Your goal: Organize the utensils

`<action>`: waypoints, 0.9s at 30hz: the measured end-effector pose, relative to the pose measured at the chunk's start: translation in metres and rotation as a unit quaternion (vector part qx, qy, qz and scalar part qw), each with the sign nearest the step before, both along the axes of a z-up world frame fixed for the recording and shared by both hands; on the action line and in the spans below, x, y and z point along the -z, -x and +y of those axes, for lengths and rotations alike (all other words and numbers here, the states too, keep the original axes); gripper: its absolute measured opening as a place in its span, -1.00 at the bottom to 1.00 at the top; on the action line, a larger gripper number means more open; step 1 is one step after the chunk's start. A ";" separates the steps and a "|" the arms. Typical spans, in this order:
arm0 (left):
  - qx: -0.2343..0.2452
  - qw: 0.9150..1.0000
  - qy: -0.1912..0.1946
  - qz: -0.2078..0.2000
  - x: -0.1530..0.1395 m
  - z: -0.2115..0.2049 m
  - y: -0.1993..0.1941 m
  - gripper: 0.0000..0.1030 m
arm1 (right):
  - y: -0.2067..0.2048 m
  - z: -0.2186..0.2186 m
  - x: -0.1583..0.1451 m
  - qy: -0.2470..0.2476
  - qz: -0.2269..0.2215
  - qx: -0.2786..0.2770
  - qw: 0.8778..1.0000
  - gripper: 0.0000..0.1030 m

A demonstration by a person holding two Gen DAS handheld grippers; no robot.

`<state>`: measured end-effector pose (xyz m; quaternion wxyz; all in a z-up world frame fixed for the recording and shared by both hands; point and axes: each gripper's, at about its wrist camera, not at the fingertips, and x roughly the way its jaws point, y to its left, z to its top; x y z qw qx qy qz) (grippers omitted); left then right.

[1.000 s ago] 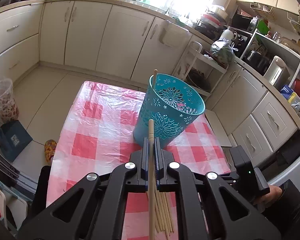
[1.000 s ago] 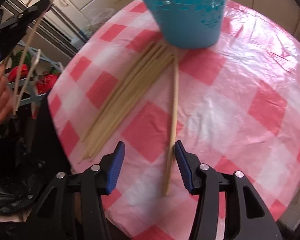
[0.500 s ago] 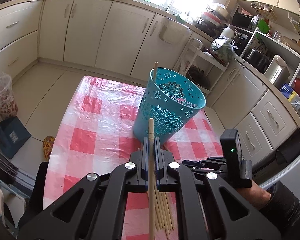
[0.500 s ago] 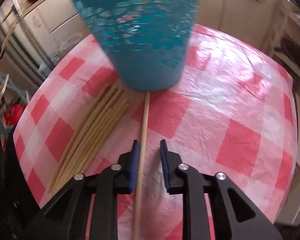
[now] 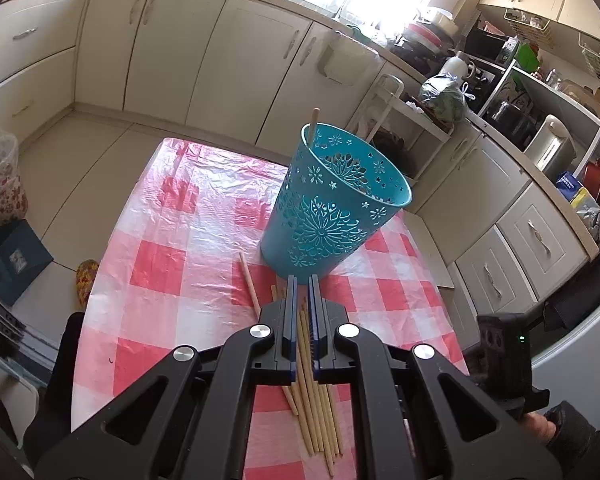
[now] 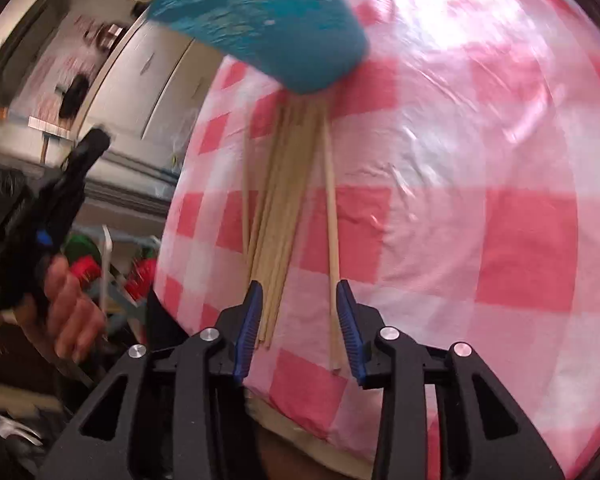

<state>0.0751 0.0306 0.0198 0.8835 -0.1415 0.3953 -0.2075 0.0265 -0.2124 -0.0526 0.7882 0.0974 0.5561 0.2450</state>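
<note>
A teal cut-out basket [image 5: 332, 216] [image 6: 260, 20] stands on the red-checked tablecloth [image 5: 160, 268], with one chopstick [image 5: 314, 120] leaning inside it. A bundle of several chopsticks [image 5: 316, 420] [image 6: 280, 200] lies in front of the basket. My left gripper [image 5: 303, 280] hovers over the bundle with its jaws together, and no stick juts past its tips. A loose chopstick [image 5: 248, 280] lies left of the bundle. My right gripper [image 6: 300, 320] is opening. The bundle's near ends and a single chopstick [image 6: 330, 220] lie between its pads, untouched.
The table's near edge [image 6: 308, 432] runs just under my right gripper, and its left edge [image 5: 100, 280] drops to the floor. In the right wrist view a hand [image 6: 68, 312] holds the left gripper at the far left. Cabinets [image 5: 240, 60] and a white rack [image 5: 396, 104] stand behind the basket.
The right gripper closed on the single chopstick, then opened, leaving it on the cloth. The chopstick that stood up in the left jaws is gone, and a loose one now lies left of the bundle.
</note>
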 end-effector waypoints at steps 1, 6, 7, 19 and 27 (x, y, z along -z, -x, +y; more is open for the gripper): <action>0.001 1.000 -0.006 0.003 0.003 -0.001 -0.002 -0.90 | 0.001 0.012 -0.011 0.061 -0.075 -0.040 0.995 -0.03; -0.011 0.999 -0.029 0.035 0.028 0.004 -0.016 -0.90 | 0.009 0.044 -0.003 0.289 -0.307 -0.303 0.855 0.06; -0.015 0.999 -0.030 0.040 0.033 0.007 -0.018 -0.90 | 0.006 0.042 0.004 0.302 -0.301 -0.351 0.834 0.06; -0.032 0.995 -0.033 0.085 0.075 0.022 -0.032 -0.90 | -0.052 0.063 0.027 0.273 -0.298 -0.394 0.826 0.36; -0.019 0.996 -0.031 0.085 0.076 0.013 -0.031 -0.90 | -0.072 0.019 0.027 0.283 -0.181 -0.216 0.917 0.73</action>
